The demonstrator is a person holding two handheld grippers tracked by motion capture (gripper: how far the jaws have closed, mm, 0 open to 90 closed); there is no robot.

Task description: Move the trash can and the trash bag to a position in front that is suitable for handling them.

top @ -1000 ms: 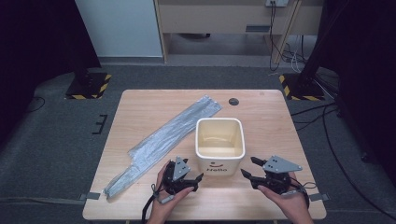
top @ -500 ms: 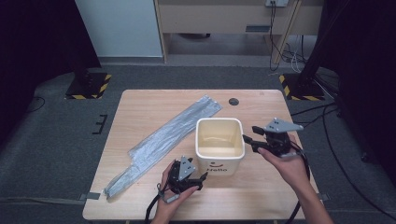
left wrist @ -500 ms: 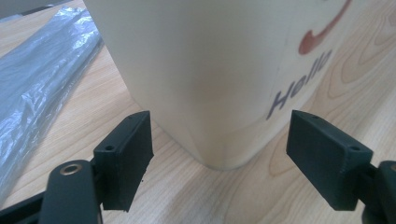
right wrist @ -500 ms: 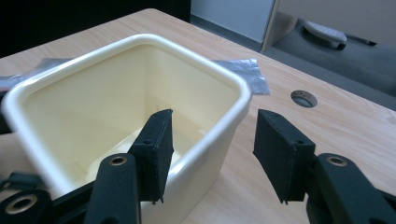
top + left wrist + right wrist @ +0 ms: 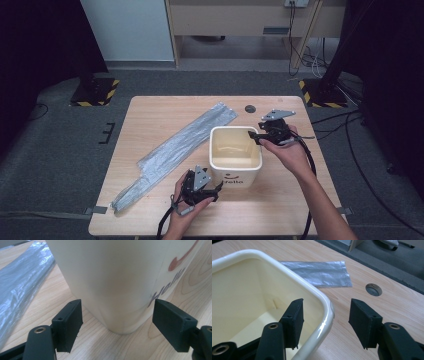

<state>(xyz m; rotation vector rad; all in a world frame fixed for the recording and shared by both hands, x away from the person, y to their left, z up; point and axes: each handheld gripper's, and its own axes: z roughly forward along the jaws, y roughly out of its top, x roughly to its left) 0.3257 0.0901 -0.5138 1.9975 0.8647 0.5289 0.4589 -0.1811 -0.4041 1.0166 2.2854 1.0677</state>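
Straddling the bin's [image 5: 322, 322] far corner rim, your right gripper [image 5: 325, 322] has just been closing its jaws, not yet pressing, so squeeze next while your left gripper [image 5: 117, 325] waits released at the near corner

right claw [image 5: 256, 136] now astride bin rim [image 5: 252, 131]

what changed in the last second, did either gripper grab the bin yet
The right gripper moved from the table's near right edge up to the far right corner of the cream square plastic bin. Its jaws have just been closing and now straddle the rim without pressing it, so nothing is gripped. The left gripper stayed open at the bin's near corner; the bin and the long silver plastic bag kept their places.
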